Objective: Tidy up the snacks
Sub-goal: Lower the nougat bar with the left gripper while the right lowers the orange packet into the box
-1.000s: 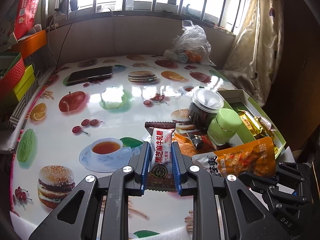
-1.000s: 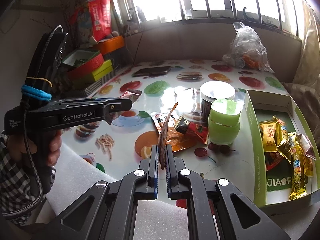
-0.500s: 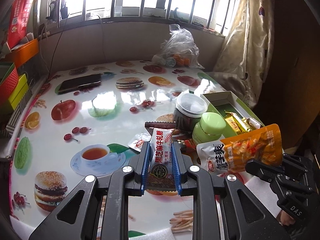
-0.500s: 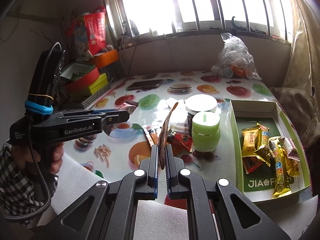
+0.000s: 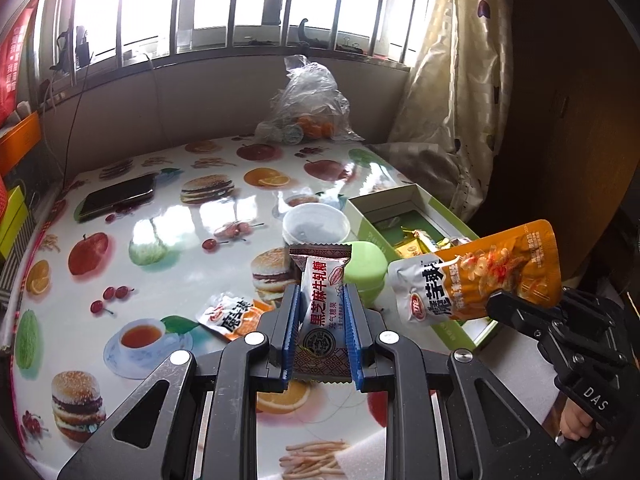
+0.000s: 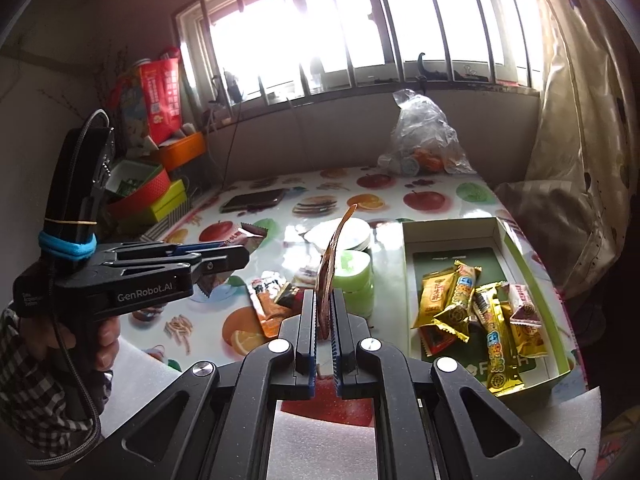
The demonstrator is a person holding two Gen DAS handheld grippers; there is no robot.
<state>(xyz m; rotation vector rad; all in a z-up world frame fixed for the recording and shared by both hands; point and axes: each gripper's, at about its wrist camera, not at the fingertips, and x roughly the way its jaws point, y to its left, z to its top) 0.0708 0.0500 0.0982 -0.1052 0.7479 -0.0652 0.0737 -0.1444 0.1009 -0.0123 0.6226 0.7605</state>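
STEP: carry, both loaded | left gripper pinches sesame candy bar above table's near edge | right gripper pinches orange pouch | NEXT: drop both into green box at right edge

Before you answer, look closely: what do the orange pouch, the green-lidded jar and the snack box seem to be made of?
Orange pouch: glossy plastic or foil film, judging by its sheen and crinkles. Green-lidded jar: probably smooth, matte plastic; the body is hard to tell. Snack box: likely cardboard, with thin, flat white walls and folded corners.

The green jar sits half hidden behind the candy packet.
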